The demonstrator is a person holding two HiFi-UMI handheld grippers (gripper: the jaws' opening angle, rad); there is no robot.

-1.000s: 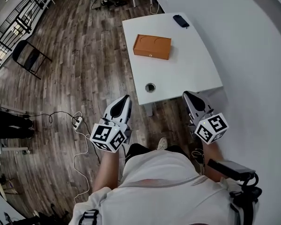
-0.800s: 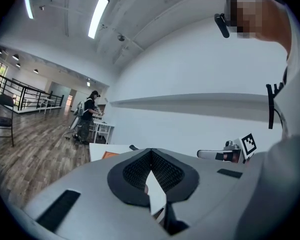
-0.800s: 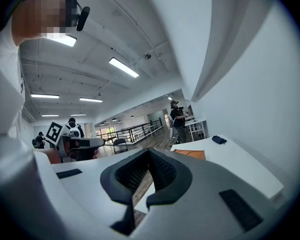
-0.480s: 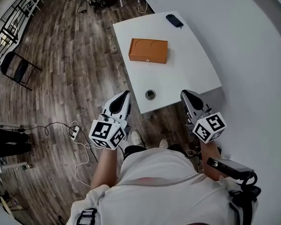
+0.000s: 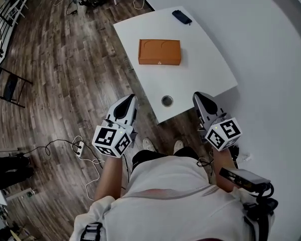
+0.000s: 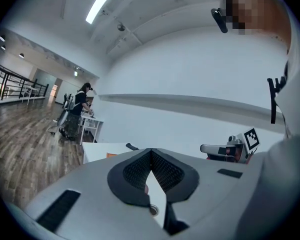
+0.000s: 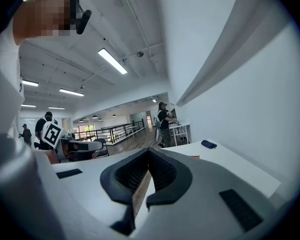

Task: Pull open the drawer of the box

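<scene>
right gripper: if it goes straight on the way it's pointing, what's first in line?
Probably the white table. The right gripper, shut and empty, points across the table's near edge, roughly toward the orange box. Height is unclear, so it may pass just above the tabletop.

A dark pouch (image 5: 181, 17) lies on the white table's (image 5: 205, 69) far end, a black chair (image 5: 9, 87) well apart

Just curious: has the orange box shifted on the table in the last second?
No. The orange box lies as before between the round hole and the dark pouch.
</scene>
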